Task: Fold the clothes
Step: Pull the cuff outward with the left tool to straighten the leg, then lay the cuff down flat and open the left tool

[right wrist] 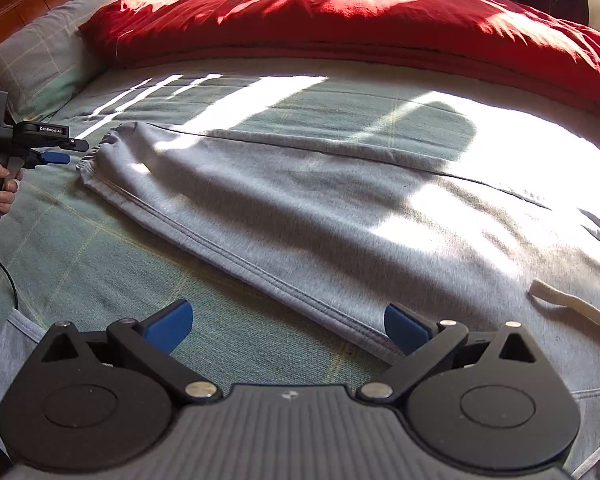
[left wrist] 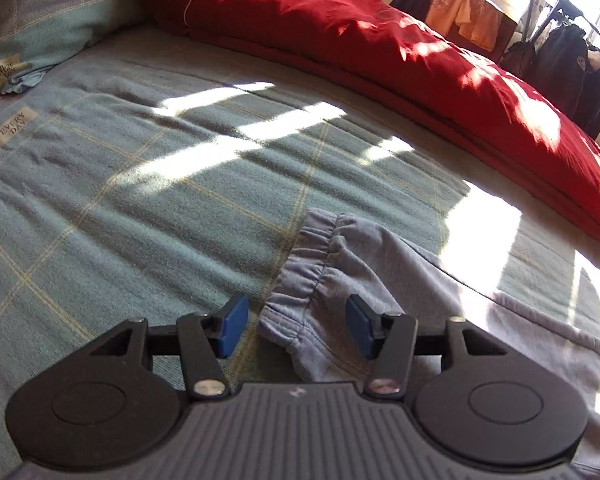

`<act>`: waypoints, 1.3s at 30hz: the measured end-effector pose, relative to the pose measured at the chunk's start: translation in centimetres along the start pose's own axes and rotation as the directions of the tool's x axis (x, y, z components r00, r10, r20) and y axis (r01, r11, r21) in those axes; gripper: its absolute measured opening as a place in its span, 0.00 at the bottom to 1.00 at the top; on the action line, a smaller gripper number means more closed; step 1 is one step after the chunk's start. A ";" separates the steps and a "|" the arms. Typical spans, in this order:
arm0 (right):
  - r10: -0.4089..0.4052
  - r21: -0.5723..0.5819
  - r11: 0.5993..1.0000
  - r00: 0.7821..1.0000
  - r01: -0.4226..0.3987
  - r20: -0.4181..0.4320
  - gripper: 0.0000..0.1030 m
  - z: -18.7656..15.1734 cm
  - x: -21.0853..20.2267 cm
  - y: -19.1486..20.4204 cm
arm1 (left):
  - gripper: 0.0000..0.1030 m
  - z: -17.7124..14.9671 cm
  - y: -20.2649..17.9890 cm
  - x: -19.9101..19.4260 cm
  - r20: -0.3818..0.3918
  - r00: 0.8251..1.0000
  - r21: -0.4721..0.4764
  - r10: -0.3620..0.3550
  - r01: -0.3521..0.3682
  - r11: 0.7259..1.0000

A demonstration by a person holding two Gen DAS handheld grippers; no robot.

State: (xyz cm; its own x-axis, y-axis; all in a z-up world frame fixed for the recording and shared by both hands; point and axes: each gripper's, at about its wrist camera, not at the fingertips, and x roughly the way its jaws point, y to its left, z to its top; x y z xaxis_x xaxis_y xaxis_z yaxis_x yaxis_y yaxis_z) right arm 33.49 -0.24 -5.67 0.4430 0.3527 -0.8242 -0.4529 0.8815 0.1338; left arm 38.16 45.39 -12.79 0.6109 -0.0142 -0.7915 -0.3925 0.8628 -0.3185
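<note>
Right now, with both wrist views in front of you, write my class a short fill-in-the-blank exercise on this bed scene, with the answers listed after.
1. The grey sweatpants lie spread on a checked ____ bedsheet.
2. The quilt bunched along the far side is ____.
3. The cuff sits between the left gripper, whose jaws are ____.
4. The right gripper holds ____.

Missing words: green; red; open; nothing

Soft grey knit sweatpants [right wrist: 300,216] on a matt woven checked bedsheet [left wrist: 140,184]
</note>
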 end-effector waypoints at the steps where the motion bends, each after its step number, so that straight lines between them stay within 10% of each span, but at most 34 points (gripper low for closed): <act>1: 0.003 0.002 1.000 1.000 -0.003 0.001 1.00 0.0 -0.1 0.0 | 0.53 -0.6 0.3 0.1 -0.010 1.000 -0.029 -0.014 0.014 0.999; 9: 0.006 0.005 1.000 1.000 -0.006 0.013 1.00 -0.4 -1.1 -0.2 | 0.49 -1.8 0.4 2.4 0.008 1.000 -0.112 0.014 -0.013 0.994; 12: -0.002 0.013 1.000 1.000 0.002 0.020 1.00 -0.3 -1.3 -0.7 | 0.14 -1.8 -0.4 2.5 0.015 0.999 -0.096 0.032 -0.031 0.995; 14: -0.008 0.022 1.000 1.000 0.007 0.024 1.00 -0.3 -1.2 -1.2 | 0.11 -2.0 -0.8 2.3 0.025 0.998 -0.079 0.052 -0.050 0.996; 23: -0.027 -0.006 1.000 0.999 0.027 0.019 1.00 0.5 -0.7 -2.8 | 0.20 -2.2 -1.7 1.0 0.030 0.985 0.027 0.168 -0.169 0.985; 30: 0.096 -0.245 0.966 0.994 -0.079 0.057 0.99 5.4 -1.1 -3.1 | 0.34 -3.8 -3.9 -1.8 0.050 0.980 0.163 0.192 -0.198 0.967; 39: 0.158 -0.487 0.853 0.982 -0.189 -0.103 0.61 14.8 6.9 -4.8 | 0.43 -9.5 -12.5 -5.9 0.006 0.999 0.459 0.037 -0.035 0.888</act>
State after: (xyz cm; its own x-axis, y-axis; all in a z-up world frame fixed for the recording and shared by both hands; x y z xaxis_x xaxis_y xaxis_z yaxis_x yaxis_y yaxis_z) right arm 50.17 2.62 -3.89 0.2837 0.4536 -0.8449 -0.8463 0.5327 0.0018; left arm 32.97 29.88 -9.05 0.6004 0.0205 -0.7994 -0.0550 0.9984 -0.0156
